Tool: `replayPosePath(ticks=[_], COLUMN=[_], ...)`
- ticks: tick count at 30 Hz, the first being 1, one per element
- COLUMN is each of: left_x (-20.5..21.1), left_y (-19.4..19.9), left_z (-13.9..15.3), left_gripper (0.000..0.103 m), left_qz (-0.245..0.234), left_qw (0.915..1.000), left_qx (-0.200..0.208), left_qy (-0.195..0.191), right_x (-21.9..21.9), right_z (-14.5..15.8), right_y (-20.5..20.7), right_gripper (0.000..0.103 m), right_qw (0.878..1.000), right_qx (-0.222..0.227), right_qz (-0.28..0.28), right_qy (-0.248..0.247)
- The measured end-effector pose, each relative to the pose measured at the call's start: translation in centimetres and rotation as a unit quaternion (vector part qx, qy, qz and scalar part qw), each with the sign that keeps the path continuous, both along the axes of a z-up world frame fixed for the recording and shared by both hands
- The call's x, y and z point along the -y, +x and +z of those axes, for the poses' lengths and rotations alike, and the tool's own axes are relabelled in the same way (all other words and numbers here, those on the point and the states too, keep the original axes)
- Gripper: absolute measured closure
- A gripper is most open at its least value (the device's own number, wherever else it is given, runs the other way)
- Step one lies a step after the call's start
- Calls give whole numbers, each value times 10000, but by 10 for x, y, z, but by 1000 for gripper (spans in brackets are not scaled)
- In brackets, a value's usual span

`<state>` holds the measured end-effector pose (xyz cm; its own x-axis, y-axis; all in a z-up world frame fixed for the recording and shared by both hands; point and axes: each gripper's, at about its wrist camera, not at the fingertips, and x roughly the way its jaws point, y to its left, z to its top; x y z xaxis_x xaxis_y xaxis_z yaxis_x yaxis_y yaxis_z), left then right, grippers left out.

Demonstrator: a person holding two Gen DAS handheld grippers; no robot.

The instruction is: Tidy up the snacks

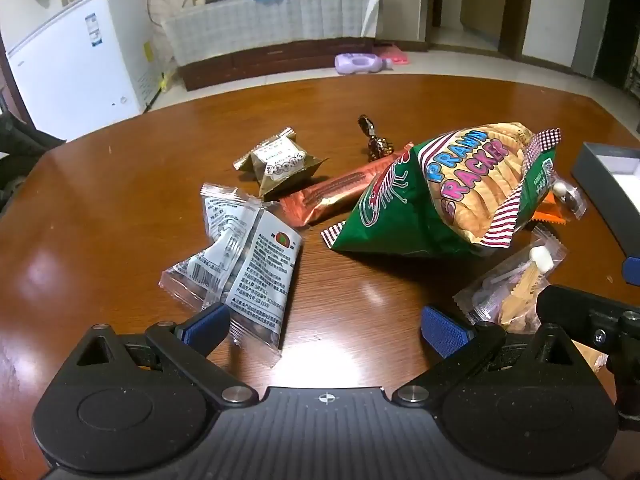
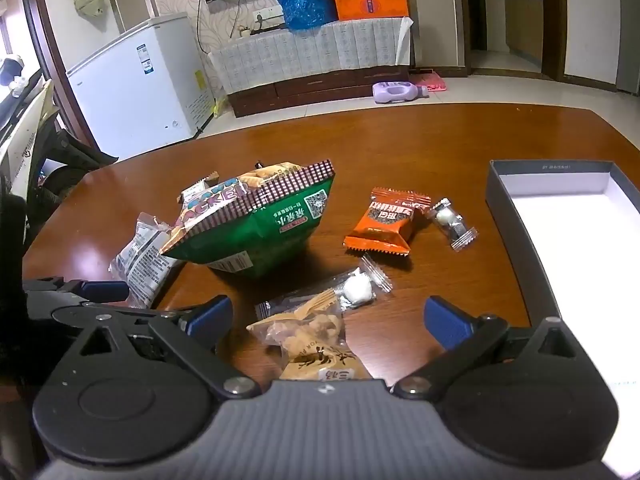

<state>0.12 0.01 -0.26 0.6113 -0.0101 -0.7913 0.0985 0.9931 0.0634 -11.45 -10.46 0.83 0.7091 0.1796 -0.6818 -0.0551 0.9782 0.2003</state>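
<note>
Snacks lie on a brown table (image 1: 100,208). A green prawn cracker bag (image 1: 448,192) sits mid-table, also in the right wrist view (image 2: 260,224). My left gripper (image 1: 324,328) is open, its left finger beside a clear nut packet (image 1: 244,268). My right gripper (image 2: 326,320) is open over a tan snack packet (image 2: 316,340) and a clear candy packet (image 2: 352,288). An orange packet (image 2: 382,224) and a small clear candy (image 2: 450,220) lie near an open grey box (image 2: 516,224), which is empty.
A gold packet (image 1: 280,160), a copper bar wrapper (image 1: 336,192) and a dark foil candy (image 1: 376,140) lie behind the bag. Beyond the table stand a white freezer (image 2: 140,84) and a low cabinet (image 2: 316,60). The right gripper's body (image 1: 580,316) shows in the left view.
</note>
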Motion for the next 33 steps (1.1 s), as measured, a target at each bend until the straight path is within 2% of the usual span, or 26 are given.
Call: replayPosePath(ticks=[33], left_x=[1], left_y=[-1], left_z=[2], left_gripper=[0], left_qz=[-10], left_qw=[10000], left_qx=[-12], left_qy=[-18], right_x=[-2], right_z=[-3], right_y=[3], right_gripper=[0], right_qw=[10000], right_qx=[-72], right_qz=[-1], right_qy=[-49])
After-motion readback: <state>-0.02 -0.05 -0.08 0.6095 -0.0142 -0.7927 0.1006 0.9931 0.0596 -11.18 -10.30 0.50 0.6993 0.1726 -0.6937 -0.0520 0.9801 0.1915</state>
